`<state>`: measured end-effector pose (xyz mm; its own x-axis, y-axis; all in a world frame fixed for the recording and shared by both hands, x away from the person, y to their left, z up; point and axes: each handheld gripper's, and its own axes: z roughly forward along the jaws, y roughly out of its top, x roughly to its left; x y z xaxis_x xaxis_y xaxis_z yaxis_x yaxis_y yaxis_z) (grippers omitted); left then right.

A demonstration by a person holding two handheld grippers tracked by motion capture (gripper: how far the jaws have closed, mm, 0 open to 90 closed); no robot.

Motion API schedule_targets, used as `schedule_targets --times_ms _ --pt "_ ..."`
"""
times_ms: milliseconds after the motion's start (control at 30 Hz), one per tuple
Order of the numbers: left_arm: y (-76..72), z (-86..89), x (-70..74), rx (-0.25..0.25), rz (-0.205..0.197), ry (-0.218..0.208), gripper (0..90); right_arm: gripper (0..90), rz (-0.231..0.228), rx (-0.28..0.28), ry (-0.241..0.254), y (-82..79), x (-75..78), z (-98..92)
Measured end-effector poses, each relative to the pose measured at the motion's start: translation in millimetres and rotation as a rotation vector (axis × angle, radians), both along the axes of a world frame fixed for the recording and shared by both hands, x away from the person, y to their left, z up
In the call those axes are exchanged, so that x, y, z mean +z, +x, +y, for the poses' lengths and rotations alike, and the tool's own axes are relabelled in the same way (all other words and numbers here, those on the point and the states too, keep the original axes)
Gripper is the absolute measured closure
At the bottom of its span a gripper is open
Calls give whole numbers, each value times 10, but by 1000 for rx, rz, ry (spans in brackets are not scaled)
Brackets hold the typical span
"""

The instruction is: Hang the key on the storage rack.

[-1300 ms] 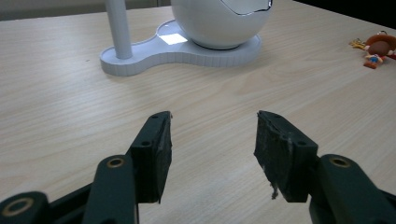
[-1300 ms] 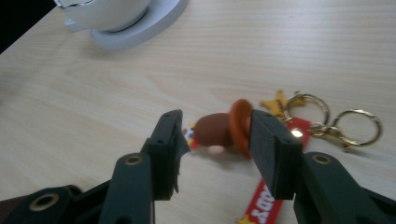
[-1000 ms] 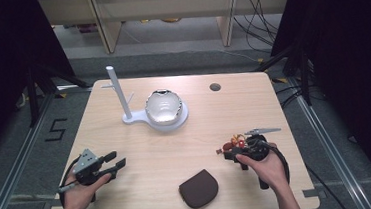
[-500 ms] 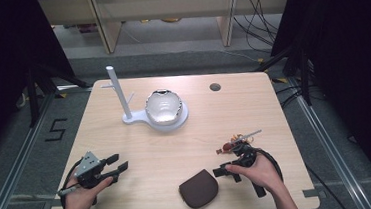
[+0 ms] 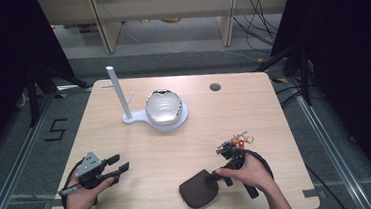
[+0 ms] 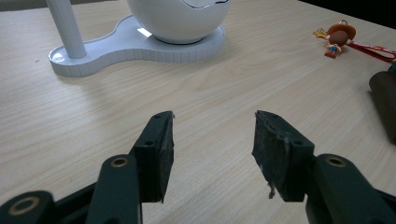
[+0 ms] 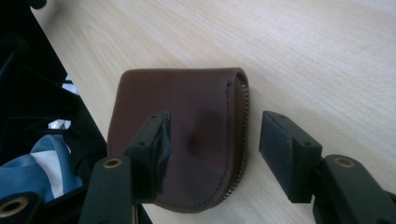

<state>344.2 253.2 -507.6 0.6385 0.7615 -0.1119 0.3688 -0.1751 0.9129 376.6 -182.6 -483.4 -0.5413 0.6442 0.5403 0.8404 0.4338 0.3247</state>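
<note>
A brown leather pouch with a zip along its edge lies flat near the table's front edge. My right gripper is open just over it. One jaw is above the leather and the other is past the zipped edge, over bare wood. Nothing is held. A small cowboy-figure keychain with a red strap lies just behind the right hand. My left gripper rests open at the front left, empty, pointing toward the table's middle.
A white stand carries a tall post and a white bowl-shaped shell at the back centre. A round cable hole sits in the tabletop behind it. The pouch's edge appears at the left gripper view's right side.
My right gripper has moved from beside the keychain toward the front and left, and now sits over the pouch. The left gripper has shifted slightly nearer the front edge.
</note>
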Motion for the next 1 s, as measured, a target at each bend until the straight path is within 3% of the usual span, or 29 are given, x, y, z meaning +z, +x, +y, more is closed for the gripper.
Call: schedule_targets --times_ms 33,67,133,167,333,367,500,633,733,833,933,1000 --pt "1 -1 0 -5 -3 -2 470 425 15 -8 -27 -2 -21 32" --pt "1 -1 0 -5 -3 -2 470 421 0 16 -14 11 -48 31" --pt "-7 -1 8 2 1 8 469 409 13 18 -26 12 -62 41" --pt "-2 2 3 -6 0 1 469 410 18 20 -1 23 -95 61" --pt "-1 4 -7 3 5 3 467 451 30 43 -22 48 -99 81" --pt "6 4 -15 -4 3 -1 467 473 66 26 -15 47 -85 99" --pt "2 2 -17 -3 3 6 468 505 34 38 -44 53 -82 112" --pt "1 3 -21 -5 6 6 467 533 40 21 -64 36 -62 119" --pt "2 5 -27 -5 9 6 467 572 32 5 -66 31 -49 108" --pt "12 7 -39 -11 9 3 467 586 14 23 -57 30 -43 94" --pt "14 8 -39 -10 8 5 467 624 18 16 -67 33 -21 113" --pt "12 12 -39 -10 9 2 466 648 45 12 -77 20 17 114"
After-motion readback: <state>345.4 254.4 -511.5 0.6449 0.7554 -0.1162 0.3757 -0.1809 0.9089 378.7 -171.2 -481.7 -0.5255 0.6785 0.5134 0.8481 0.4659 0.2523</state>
